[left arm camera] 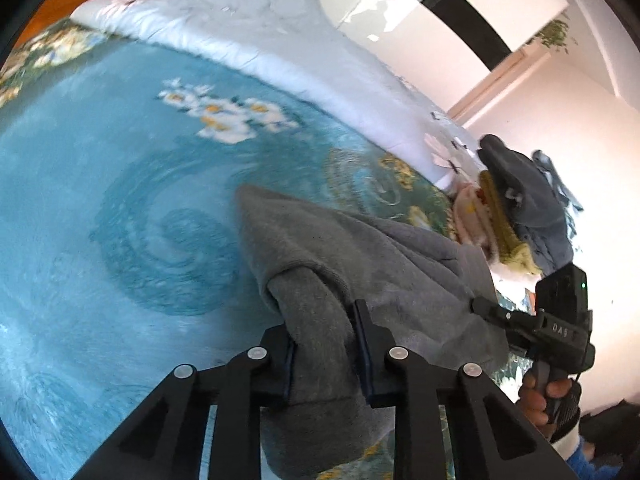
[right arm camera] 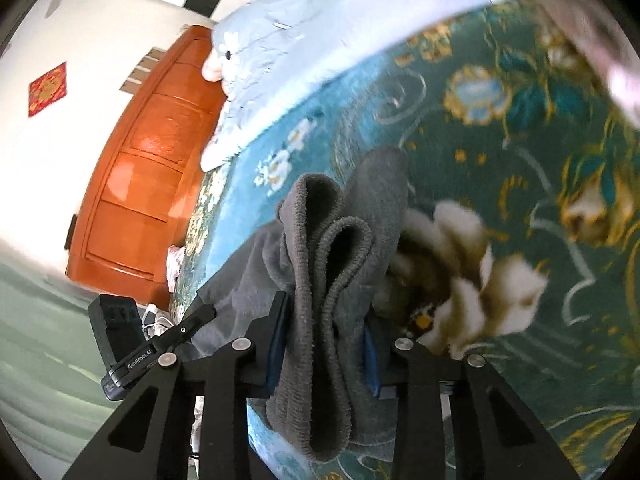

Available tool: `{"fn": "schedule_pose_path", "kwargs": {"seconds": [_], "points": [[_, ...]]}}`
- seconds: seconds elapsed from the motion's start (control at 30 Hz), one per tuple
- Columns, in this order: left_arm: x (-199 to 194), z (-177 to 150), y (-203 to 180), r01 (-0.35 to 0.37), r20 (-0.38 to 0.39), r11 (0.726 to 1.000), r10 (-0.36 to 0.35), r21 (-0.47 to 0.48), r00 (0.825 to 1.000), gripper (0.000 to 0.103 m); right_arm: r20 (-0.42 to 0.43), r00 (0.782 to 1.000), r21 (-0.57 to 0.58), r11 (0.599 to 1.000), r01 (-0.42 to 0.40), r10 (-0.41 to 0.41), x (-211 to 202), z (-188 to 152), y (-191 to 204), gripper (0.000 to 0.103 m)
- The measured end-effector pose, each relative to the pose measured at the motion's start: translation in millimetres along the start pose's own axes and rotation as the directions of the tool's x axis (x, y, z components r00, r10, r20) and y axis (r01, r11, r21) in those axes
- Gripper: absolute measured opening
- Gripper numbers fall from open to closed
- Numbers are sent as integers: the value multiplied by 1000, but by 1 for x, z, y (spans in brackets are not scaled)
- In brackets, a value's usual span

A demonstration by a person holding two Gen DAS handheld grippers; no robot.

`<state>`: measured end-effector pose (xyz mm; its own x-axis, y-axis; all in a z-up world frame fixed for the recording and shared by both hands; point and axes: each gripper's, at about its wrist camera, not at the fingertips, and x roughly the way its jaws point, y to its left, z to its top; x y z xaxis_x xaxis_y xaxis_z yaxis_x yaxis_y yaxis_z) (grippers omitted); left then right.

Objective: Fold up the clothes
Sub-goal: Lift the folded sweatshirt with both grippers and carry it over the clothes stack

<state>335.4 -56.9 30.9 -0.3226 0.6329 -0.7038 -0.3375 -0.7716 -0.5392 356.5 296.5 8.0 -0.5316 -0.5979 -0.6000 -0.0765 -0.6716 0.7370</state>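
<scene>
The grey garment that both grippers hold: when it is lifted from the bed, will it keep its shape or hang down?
The grey garment will probably hang limp: it already droops below the left gripper and bunches in folds in the right gripper. Its thick, fuzzy cloth should not slip easily. It looks fairly heavy for clothing.

Each wrist camera looks forward and downward along its own jaws, close over the bed (left arm camera: 120, 208). Both views share the grey garment (left arm camera: 360, 248) and the pale quilt (right arm camera: 304, 24).

Grey garment (left arm camera: 360, 252), teal floral/swirl blanket (left arm camera: 100, 200), pale-blue flowered quilt (left arm camera: 240, 20), orange wood headboard (right arm camera: 136, 184).
</scene>
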Motion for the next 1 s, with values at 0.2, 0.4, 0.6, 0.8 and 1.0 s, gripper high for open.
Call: {"fn": "schedule_pose_path", "kwargs": {"seconds": [0.2,0.4,0.6,0.8,1.0], "points": [[-13,7,-48,33,55,998,-36,59,998,25,49,998,-57,998,-32,35,-44,10,6,34],[-38,34,-123,68,133,977,-96,200,986,25,132,987,-175,982,-71,95,-118,30,27,34],[-44,93,-220,144,148,929,-204,342,968,25,290,953,-297,955,-2,92,-221,79,56,33],[-22,145,-334,183,124,849,-278,496,952,25,410,912,-318,938,137,5,-319,131,63,33],[23,173,-412,214,59,826,-285,521,957,25,476,872,-273,923,270,-115,-383,166,52,33]]}}
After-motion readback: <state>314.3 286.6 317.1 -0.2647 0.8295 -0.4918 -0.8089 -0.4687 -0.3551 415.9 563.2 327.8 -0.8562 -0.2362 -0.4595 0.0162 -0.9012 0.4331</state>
